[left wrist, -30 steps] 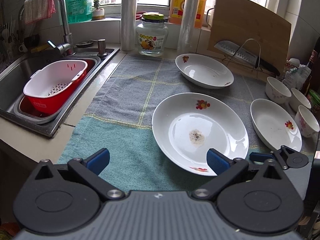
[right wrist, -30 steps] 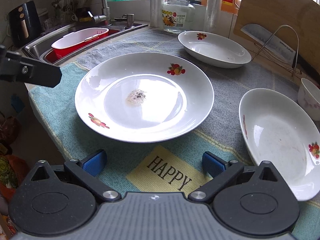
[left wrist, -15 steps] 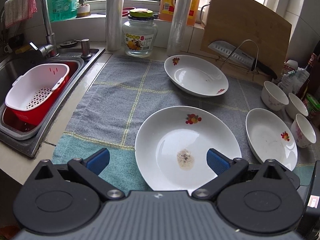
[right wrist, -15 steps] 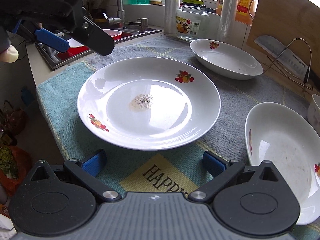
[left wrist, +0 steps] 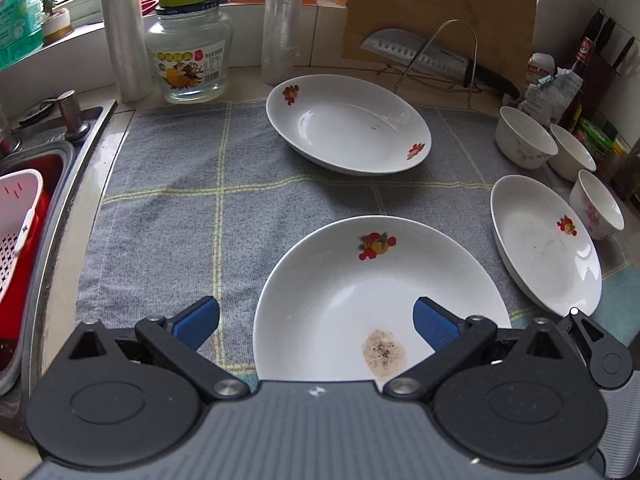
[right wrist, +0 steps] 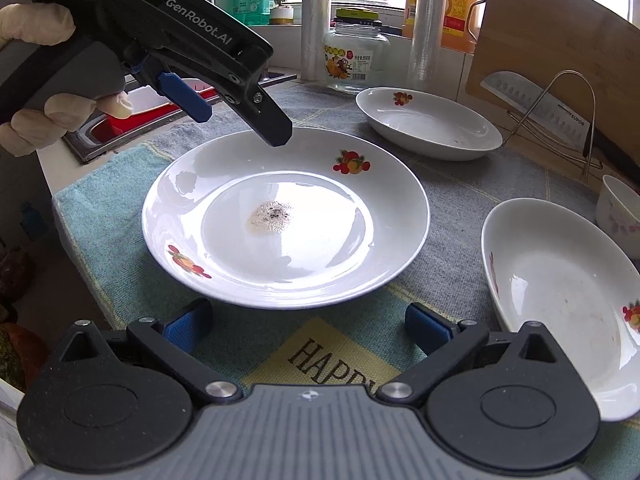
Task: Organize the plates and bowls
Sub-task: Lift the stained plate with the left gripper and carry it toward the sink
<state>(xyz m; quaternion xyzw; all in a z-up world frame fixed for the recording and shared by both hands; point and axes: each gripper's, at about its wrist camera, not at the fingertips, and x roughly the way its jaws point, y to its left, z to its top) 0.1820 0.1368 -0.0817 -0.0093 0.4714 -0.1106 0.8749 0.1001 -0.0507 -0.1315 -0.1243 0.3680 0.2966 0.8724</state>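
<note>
A large white plate point(left wrist: 360, 280) point(right wrist: 288, 216) with fruit prints and a dirty spot lies on the towel. My left gripper point(left wrist: 316, 320) is open and empty, hovering over its left rim; it also shows in the right wrist view point(right wrist: 240, 120). My right gripper point(right wrist: 308, 328) is open and empty just before the plate's near edge. A deep oval dish point(left wrist: 348, 132) point(right wrist: 428, 124) lies behind. Another oval dish point(left wrist: 544, 244) point(right wrist: 560, 296) lies to the right. Three small bowls point(left wrist: 524, 140) stand at the far right.
A sink with a red and white colander point(left wrist: 16, 248) is at the left. A glass jar point(left wrist: 188, 52), plastic rolls point(left wrist: 280, 20), a cutting board point(left wrist: 440, 12) and a knife on a wire rack point(left wrist: 432, 56) line the back. Bottles point(left wrist: 576, 76) stand at the far right.
My left gripper has moved right and forward, over the large plate's left rim. My right gripper has shifted slightly. Both stay open.
</note>
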